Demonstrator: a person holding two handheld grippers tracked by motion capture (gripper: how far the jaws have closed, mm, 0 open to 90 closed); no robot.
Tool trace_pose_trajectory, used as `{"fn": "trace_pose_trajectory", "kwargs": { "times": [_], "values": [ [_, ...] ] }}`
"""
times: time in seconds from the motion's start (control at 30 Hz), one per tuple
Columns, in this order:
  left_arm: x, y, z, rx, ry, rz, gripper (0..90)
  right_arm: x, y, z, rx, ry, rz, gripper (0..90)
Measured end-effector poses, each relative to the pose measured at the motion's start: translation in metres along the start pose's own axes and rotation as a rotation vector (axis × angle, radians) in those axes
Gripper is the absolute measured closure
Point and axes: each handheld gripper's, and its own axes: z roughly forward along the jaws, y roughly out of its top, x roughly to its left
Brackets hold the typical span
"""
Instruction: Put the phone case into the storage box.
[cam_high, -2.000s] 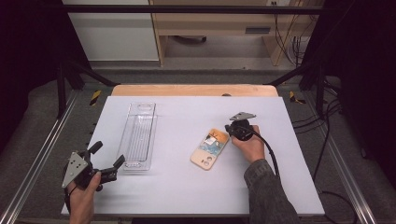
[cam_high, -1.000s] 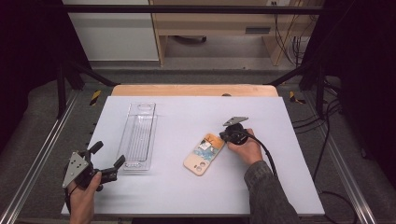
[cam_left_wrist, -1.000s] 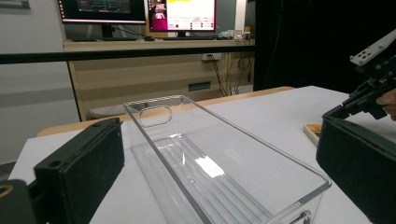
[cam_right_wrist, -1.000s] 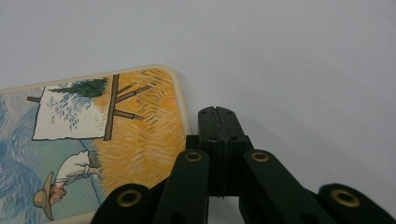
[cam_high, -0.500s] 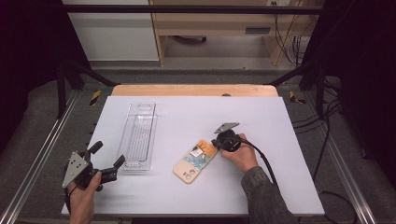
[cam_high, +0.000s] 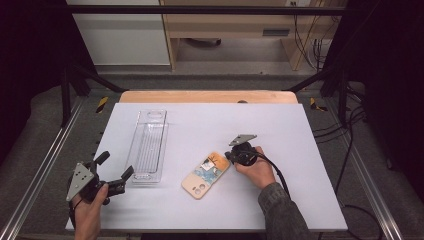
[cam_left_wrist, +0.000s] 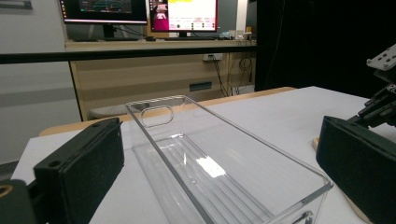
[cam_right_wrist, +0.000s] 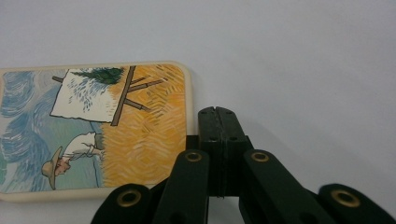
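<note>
A phone case (cam_high: 206, 175) printed with a painter in a hat at an easel lies flat on the white table top (cam_high: 310, 150), slanted, its camera cut-out towards the near side. My right gripper (cam_high: 229, 156) is shut with nothing between its jaws, and its tip rests against the case's far end. In the right gripper view the closed jaws (cam_right_wrist: 218, 112) sit right beside the orange edge of the case (cam_right_wrist: 93, 130). My left gripper (cam_high: 116, 165) stands open at the near left, just short of the near end of a clear plastic tray (cam_high: 151, 116). The tray (cam_left_wrist: 154, 100) lies between its jaws (cam_left_wrist: 219, 156) farther off.
The tray is long and narrow and runs away from the person. A wooden strip (cam_high: 210, 96) edges the table's far side, and metal rails (cam_high: 45, 165) run along both sides. A desk with monitors (cam_left_wrist: 140, 9) stands beyond the table. Cables (cam_high: 350, 165) hang at the right.
My right gripper has moved left and nearer across the table, and the phone case has slid that way with it, towards the tray. The left gripper has stayed put.
</note>
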Motion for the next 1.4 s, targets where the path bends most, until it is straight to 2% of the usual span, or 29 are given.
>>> {"fn": "trace_pose_trajectory", "kwargs": {
  "times": [0.23, 0.37, 0.57, 0.8, 0.9, 0.97, 1.2, 1.27, 1.4],
  "values": [
    [-0.001, 0.000, 0.000, 0.001, -0.001, 0.002, 0.7, 0.000, 0.001, -0.002, -0.010, 0.002, -0.001, 90.0],
    [0.000, 0.000, -0.001, -0.003, 0.000, 0.000, 0.7, -0.001, 0.001, -0.008, -0.033, -0.021, 0.001, 90.0],
    [0.000, 0.000, -0.001, -0.001, 0.001, 0.001, 0.7, -0.002, 0.003, -0.029, -0.140, -0.084, 0.023, 90.0],
    [0.000, 0.000, -0.001, 0.000, 0.001, 0.003, 0.7, -0.003, -0.003, -0.056, -0.257, -0.122, 0.065, 90.0],
    [0.000, 0.000, -0.001, 0.002, 0.002, 0.003, 0.7, -0.005, -0.007, -0.067, -0.294, -0.144, 0.066, 90.0],
    [0.000, 0.000, -0.001, 0.004, 0.002, 0.004, 0.7, -0.008, -0.010, -0.071, -0.287, -0.157, 0.062, 90.0],
    [0.000, 0.000, -0.001, 0.002, 0.004, 0.000, 0.7, -0.016, -0.023, -0.087, -0.331, -0.170, 0.096, 88.8],
    [-0.001, 0.000, -0.001, 0.003, 0.002, 0.003, 0.7, -0.018, -0.027, -0.091, -0.331, -0.183, 0.093, 87.3],
    [-0.001, 0.000, -0.001, 0.004, 0.000, 0.005, 0.7, -0.023, -0.035, -0.098, -0.346, -0.194, 0.118, 82.8]
  ]
}}
